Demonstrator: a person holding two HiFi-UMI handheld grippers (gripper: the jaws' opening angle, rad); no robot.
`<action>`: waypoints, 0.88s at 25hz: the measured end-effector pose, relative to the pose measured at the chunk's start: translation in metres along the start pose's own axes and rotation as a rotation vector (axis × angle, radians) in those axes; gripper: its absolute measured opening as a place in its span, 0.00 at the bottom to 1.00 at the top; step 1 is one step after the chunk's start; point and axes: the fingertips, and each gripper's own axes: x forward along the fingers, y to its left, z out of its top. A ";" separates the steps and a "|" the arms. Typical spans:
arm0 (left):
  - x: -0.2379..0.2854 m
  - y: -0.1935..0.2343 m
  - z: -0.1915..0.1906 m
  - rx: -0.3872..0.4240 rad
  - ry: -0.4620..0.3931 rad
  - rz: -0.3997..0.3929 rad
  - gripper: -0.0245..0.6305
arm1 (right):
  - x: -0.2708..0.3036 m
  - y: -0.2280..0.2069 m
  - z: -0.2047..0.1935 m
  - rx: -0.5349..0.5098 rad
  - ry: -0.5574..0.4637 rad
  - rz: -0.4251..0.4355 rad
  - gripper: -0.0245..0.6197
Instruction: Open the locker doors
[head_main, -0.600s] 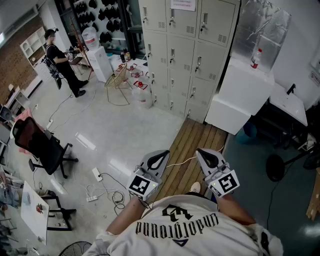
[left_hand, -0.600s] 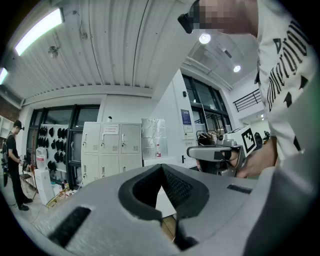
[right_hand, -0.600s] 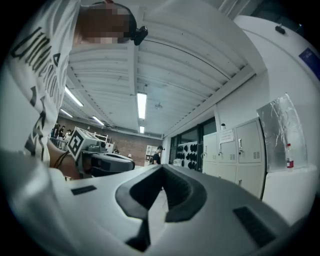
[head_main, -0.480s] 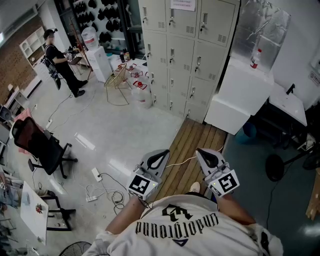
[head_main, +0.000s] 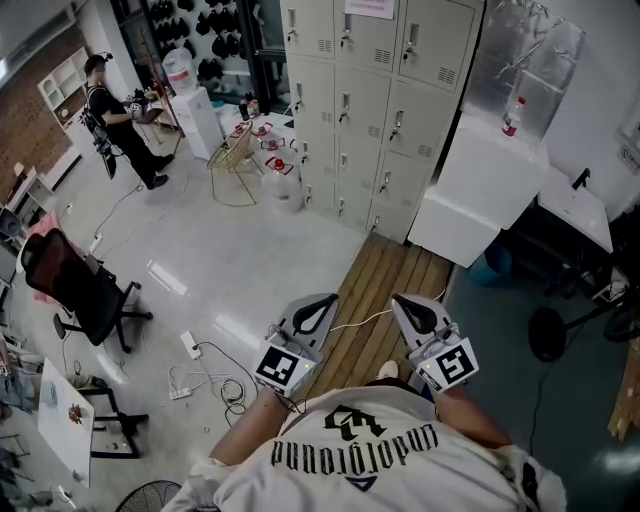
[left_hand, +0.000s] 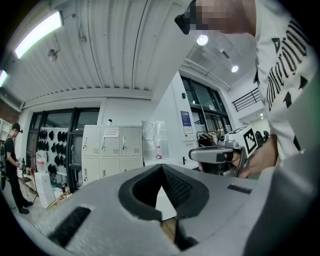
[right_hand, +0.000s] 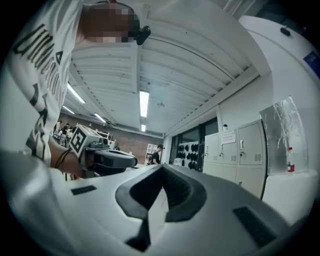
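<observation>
The bank of pale lockers (head_main: 370, 110) stood at the far wall with every door shut, just beside a white cabinet (head_main: 480, 190). Well apart from it, above the wooden floor strip (head_main: 385, 300), the left gripper (head_main: 318, 305) and the right gripper (head_main: 412, 303) were held side by side, close to the person's chest. Each had its jaws pressed together with nothing between them.

a workshop-like lab: steel lockers (head_main: 362, 110), brick wall (head_main: 30, 110), office chair (head_main: 75, 285), floor cables (head_main: 205, 380).

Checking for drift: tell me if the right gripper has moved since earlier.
No. The right gripper keeps its place at the wooden decking's right edge.
</observation>
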 end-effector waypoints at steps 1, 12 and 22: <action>0.001 0.001 -0.001 -0.002 -0.001 0.003 0.05 | 0.000 -0.001 -0.001 0.000 0.004 -0.003 0.05; 0.045 0.014 -0.009 -0.009 0.009 0.033 0.05 | 0.006 -0.057 -0.021 0.039 0.016 -0.052 0.07; 0.136 0.051 -0.031 -0.054 0.059 0.080 0.05 | 0.039 -0.158 -0.064 0.108 0.053 -0.045 0.34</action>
